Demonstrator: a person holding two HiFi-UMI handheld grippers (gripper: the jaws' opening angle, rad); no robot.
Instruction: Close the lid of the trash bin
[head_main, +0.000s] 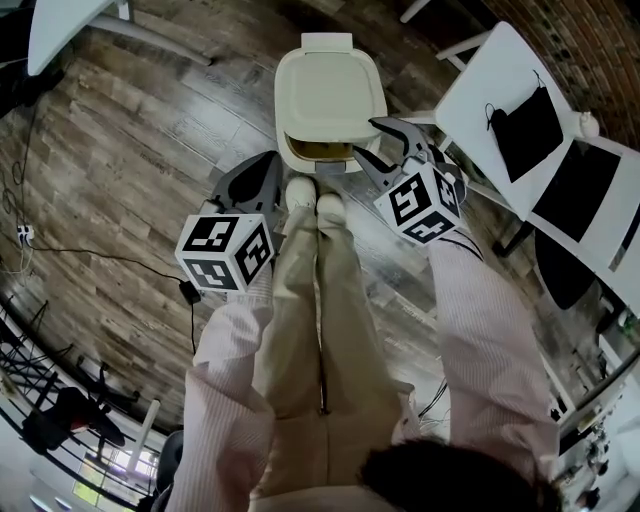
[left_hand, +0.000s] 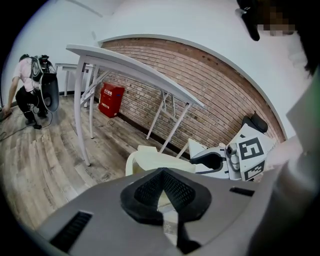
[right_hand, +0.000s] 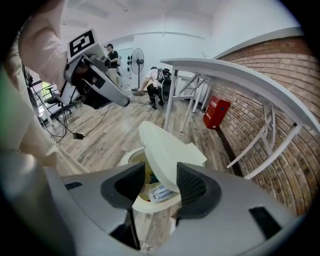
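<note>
1. Lid (head_main: 330, 95), likely light, stiff plastic, stands half-raised over the trash bin (right_hand: 152, 206), hinged at the bin's far side.
2. Right claw (right_hand: 159, 189), released, straddles the lid's near edge; a gentle downward press there should close it.
3. Left claw (left_hand: 161, 176), clenched and empty, hangs beside the bin.

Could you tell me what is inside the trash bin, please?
A white printed wrapper shows in the trash bin; the tilted lid covers the rest.
</note>
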